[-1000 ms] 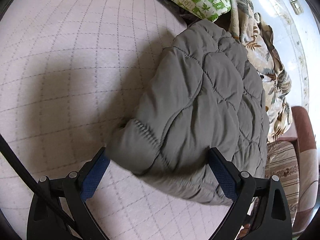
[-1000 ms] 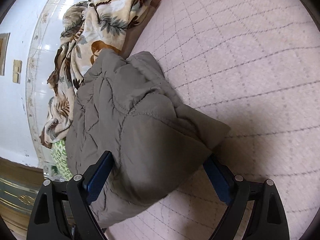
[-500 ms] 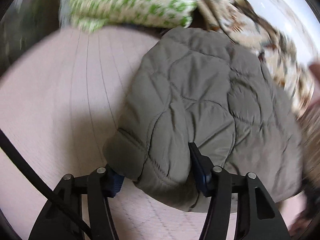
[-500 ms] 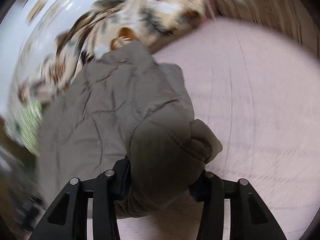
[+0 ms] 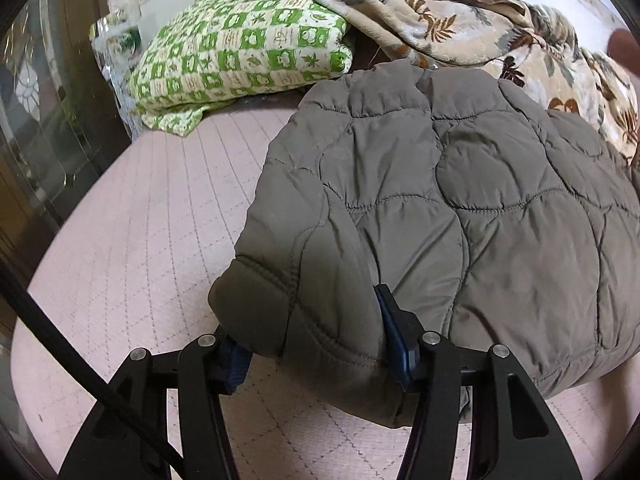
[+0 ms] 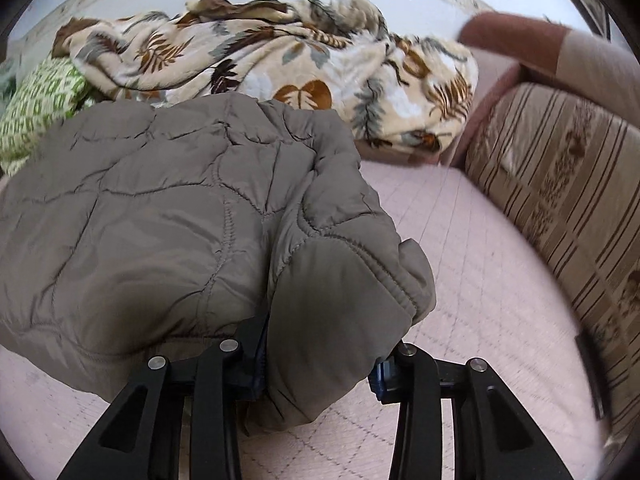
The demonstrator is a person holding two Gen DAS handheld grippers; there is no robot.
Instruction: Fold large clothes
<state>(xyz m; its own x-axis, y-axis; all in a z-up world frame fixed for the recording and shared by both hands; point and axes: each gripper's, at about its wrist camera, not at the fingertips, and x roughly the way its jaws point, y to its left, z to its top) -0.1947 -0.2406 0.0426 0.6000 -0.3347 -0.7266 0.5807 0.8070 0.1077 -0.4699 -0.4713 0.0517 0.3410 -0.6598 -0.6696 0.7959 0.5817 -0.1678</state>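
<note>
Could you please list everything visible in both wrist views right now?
quilted jacket: one, grey-olive, folded on the bed, near corners in both grippers.
bed cover: one, pale pink with stitched diamonds, under the jacket.
pillow: one, green and white checks, far left.
blanket: one, cream with brown leaves, bunched behind the jacket.
cushion: one, beige with brown stripes, right edge.
left gripper: black, blue pads, clamped on the jacket's left corner.
right gripper: black, blue pads, jaws closing on the right corner.
</note>
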